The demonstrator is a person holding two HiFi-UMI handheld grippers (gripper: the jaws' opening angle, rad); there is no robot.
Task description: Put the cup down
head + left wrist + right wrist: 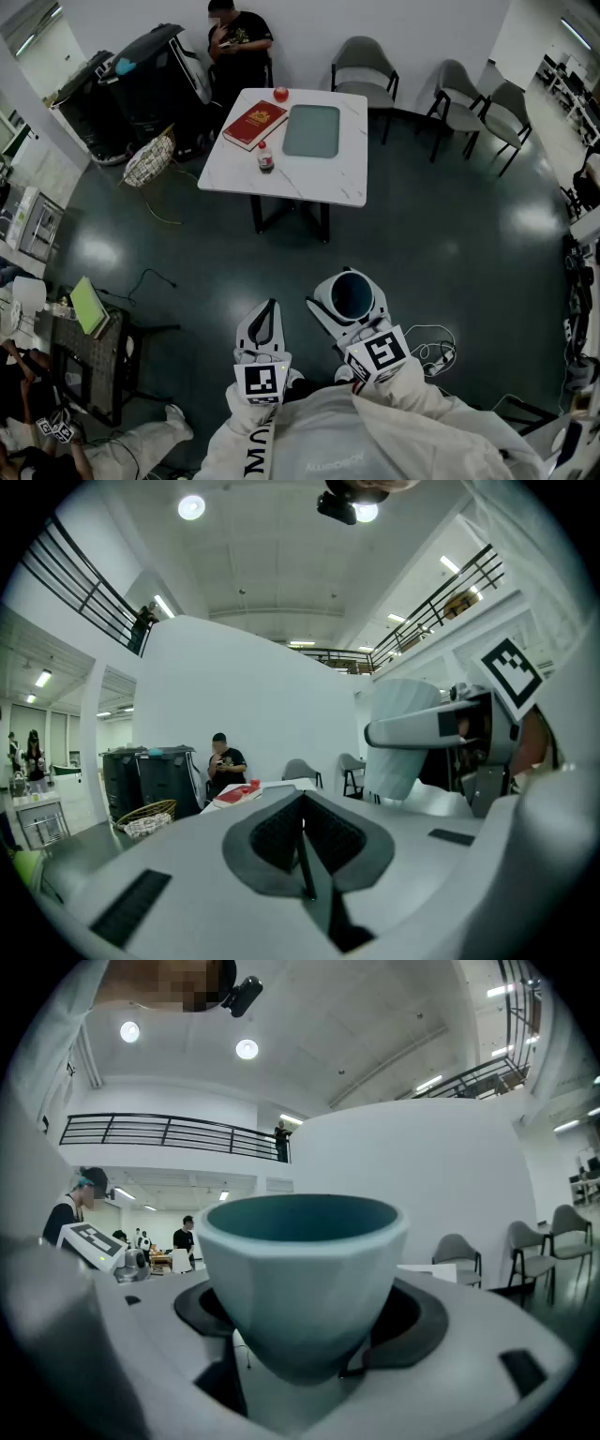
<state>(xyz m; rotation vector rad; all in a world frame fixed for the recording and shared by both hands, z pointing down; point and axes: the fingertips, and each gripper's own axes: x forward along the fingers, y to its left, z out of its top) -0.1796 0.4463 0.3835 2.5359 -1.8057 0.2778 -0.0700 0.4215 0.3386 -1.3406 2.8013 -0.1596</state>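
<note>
Clearly the right gripper [351, 298] has the cup [300, 1279] clamped between its jaws, which stand wide apart, the dark pads pressing the tapered lower sides. The cup is white outside and teal inside. It sits upright, its mouth facing the ceiling and its long axis vertical, with the gripper held level under the rim. Seen from the head view, the cup hangs over the dark floor [441, 234], well short of the white table [319, 178]. On that table lie a red book [255, 124], a small bottle [266, 157] and a teal tray [312, 130]. The left gripper [269, 314] is just beside the right one, its jaws closed together and empty.
</note>
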